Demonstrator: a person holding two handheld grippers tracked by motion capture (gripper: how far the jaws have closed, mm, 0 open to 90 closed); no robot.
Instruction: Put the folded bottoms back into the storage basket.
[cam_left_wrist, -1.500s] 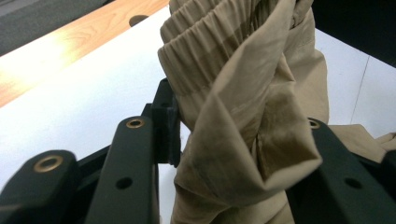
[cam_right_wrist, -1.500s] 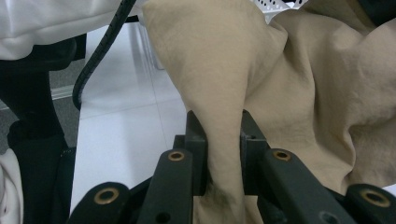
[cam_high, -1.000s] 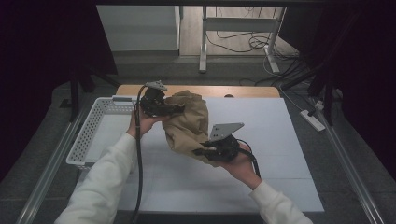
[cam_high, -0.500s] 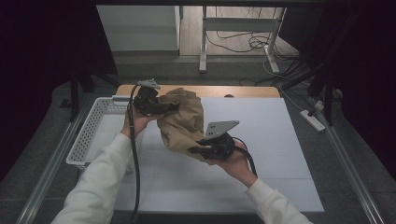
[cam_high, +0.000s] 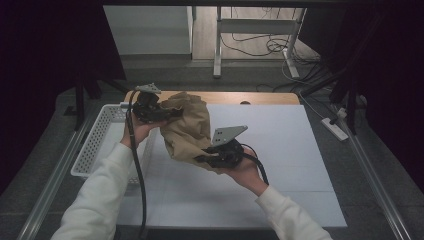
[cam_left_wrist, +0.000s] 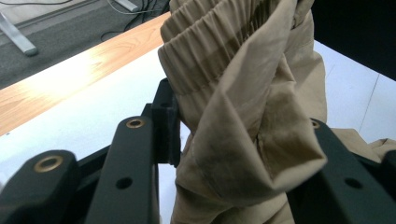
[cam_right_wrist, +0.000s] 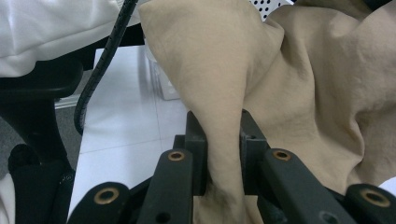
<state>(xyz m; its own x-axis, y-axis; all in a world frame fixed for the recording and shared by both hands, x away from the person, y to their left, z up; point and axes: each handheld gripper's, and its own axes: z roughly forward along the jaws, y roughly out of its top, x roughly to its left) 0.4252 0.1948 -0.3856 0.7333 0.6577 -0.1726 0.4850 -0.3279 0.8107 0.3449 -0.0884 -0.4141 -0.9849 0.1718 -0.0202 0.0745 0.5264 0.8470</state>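
Nearest the person, the right gripper (cam_high: 207, 158) is clamped on a fold of the tan elastic-waist trousers (cam_high: 187, 127), its pads (cam_right_wrist: 198, 140) pinching the cloth from both sides; farther off, the left gripper (cam_high: 167, 113) is closed on a thick bunch near the gathered waistband (cam_left_wrist: 210, 46). The garment hangs crumpled between them, above the white table mat (cam_high: 280, 145) and beside the white mesh basket (cam_high: 95, 145). The step is probably carrying it toward the basket, though I cannot be sure: keep both grips firm and move the hands together so no fold slips.
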